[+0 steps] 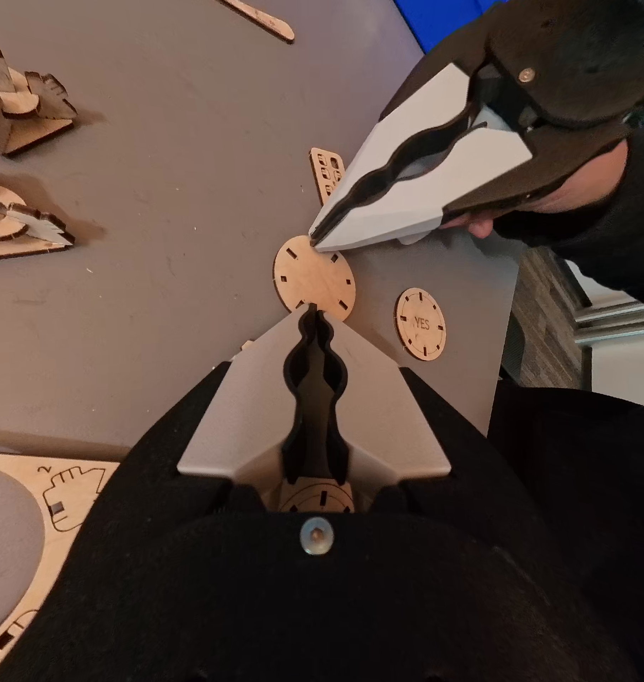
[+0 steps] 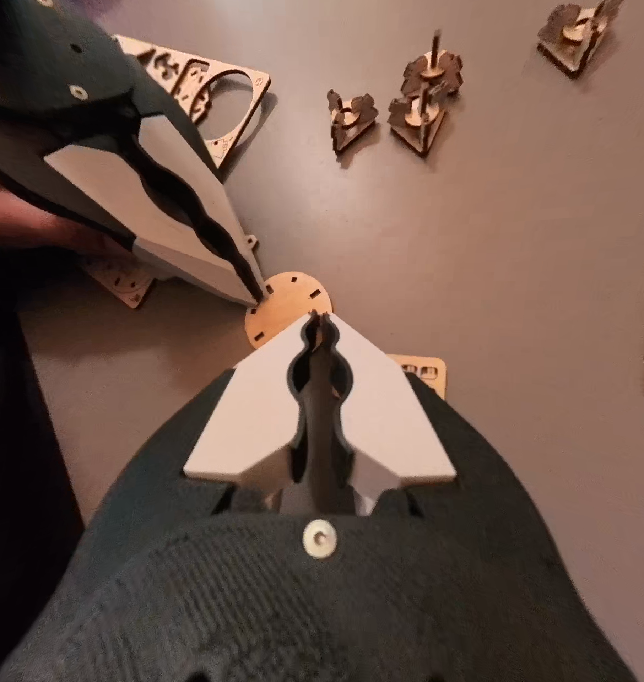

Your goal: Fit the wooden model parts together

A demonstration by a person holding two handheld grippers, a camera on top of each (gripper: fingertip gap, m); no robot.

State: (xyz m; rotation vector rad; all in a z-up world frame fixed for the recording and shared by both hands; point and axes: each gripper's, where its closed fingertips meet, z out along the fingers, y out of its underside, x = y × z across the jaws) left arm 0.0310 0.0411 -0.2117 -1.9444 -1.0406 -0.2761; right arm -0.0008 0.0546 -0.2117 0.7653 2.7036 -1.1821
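Both grippers closed, tips at opposite edges of one slotted wooden disc.

The plain disc (image 1: 314, 279) lies flat on the grey table (image 1: 147, 221). The left gripper (image 1: 312, 307) meets its near edge, jaws together, nothing held. The right gripper (image 1: 314, 241) meets its far-right edge, likewise closed and empty. A second, engraved disc (image 1: 420, 324) lies just right, untouched.

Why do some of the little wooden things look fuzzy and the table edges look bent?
Left wrist view: the wooden models at the left edge are smeared, and the wide lens bends the table edge. Right wrist view: slightly blurred all over, dim warm light, soft shadows under the wooden disc.
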